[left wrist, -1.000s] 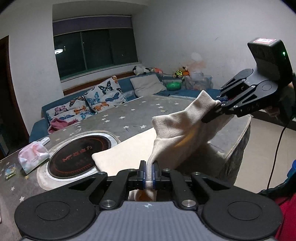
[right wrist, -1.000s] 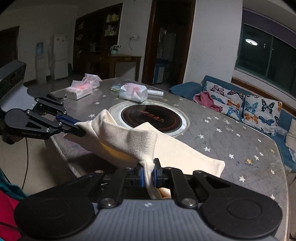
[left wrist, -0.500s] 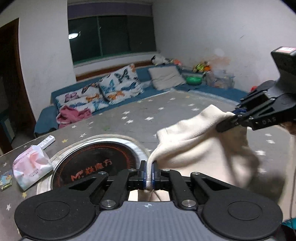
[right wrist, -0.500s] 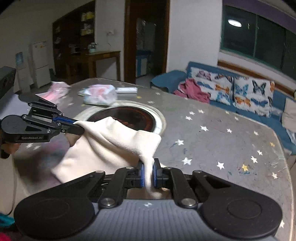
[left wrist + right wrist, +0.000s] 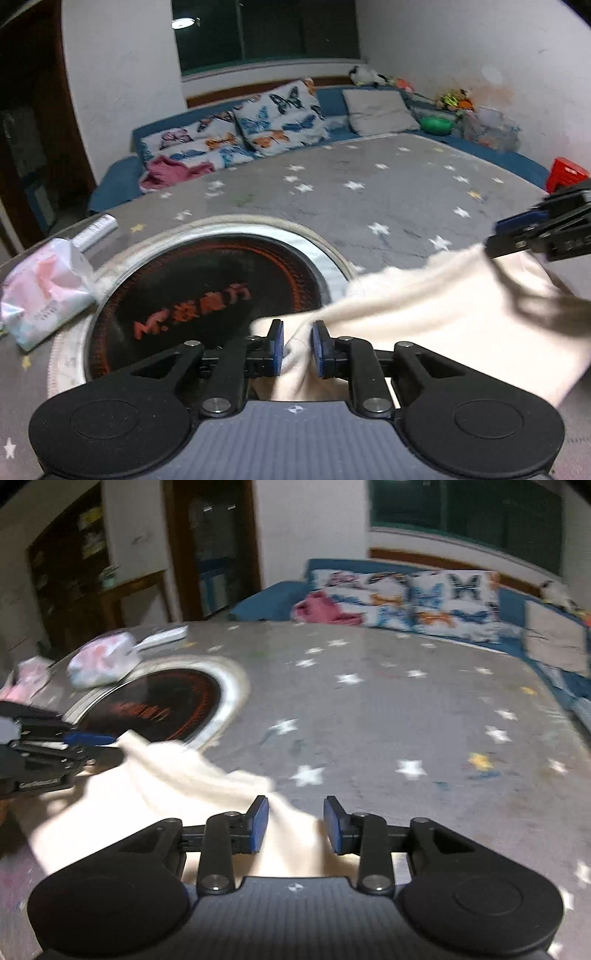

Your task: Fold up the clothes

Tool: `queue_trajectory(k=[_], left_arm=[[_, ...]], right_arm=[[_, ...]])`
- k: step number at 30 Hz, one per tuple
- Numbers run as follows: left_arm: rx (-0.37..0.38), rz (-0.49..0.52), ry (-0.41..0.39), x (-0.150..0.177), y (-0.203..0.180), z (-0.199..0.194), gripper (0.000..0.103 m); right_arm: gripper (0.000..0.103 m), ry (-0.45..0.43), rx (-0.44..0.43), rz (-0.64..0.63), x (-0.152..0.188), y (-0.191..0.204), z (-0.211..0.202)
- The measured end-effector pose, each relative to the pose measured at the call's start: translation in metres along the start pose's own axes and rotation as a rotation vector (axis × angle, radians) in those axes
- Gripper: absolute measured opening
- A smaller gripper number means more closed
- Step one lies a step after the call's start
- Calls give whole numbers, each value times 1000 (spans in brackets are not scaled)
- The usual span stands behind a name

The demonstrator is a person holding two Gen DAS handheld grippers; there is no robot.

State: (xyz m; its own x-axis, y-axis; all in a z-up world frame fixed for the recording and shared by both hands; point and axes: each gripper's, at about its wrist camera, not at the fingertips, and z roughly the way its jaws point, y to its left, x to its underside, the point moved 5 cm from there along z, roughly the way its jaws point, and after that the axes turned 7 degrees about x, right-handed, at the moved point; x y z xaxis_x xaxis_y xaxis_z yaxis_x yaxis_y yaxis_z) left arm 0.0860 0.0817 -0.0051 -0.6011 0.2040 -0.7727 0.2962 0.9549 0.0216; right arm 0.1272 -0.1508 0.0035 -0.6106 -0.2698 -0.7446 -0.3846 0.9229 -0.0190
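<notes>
A cream garment (image 5: 443, 295) lies folded on the counter (image 5: 369, 206), spread between the two tools. Its near corner rises between the blue pads of the left hand-held gripper (image 5: 298, 343), which stand slightly apart with cloth between them. The right hand-held gripper (image 5: 294, 823) is open wide, the cloth (image 5: 166, 786) lying loose between its fingers. Ahead of the left tool sits a round black hob (image 5: 207, 291) set into the counter, with a tissue pack (image 5: 44, 291) to its left
</notes>
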Motion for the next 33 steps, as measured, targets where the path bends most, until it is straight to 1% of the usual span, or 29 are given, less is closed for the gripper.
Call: queue_trajectory(k=[2,4,6,8,9,11,14,16,17,18,21,26,27,29,30,33], left_arm=[[-9,-17,-14,-6,1,-5,19],[-10,-30,-32,-12,0,-11,19],[25,-21,-55,-18,-10,-17,19],[70,-6,-54,-22,-22,-17,17],[91,1,-53,-23,-28,-16,17],[118,11,-38,-25,-39,-7,17],[138,2,0,-24,-46,10,18],[135,-9,25,-23,-46,21,18],[130,-15,34,-21,-45,26,18],[125,-22,35,-20,-43,29,19],[124,-45,32,-20,-39,29,21],[117,-47,30,-21,-40,28,24],[112,-48,32,-21,-40,29,25],[101,-51,34,-21,-39,31,34],[95,-55,35,-22,-37,30,36],[89,-64,23,-23,-34,23,38]], right_arm=[[32,-16,34,33,-1,-11,-9],[31,-30,34,51,0,-13,-18],[30,-42,25,64,0,-14,-26],[22,-44,-6,72,2,-7,-32],[22,-36,-27,77,3,-3,-32],[18,-18,-57,89,6,2,-28],[15,16,-57,107,10,7,-12],[13,42,-49,123,14,4,-2],[6,57,-38,132,17,1,4],[5,61,-32,137,17,0,5],[6,54,-29,135,15,2,3],[9,48,-51,88,4,22,10],[9,47,-55,79,2,26,11],[10,45,-64,60,-2,34,14],[10,51,-57,52,-2,37,19],[10,39,-53,41,3,34,6]])
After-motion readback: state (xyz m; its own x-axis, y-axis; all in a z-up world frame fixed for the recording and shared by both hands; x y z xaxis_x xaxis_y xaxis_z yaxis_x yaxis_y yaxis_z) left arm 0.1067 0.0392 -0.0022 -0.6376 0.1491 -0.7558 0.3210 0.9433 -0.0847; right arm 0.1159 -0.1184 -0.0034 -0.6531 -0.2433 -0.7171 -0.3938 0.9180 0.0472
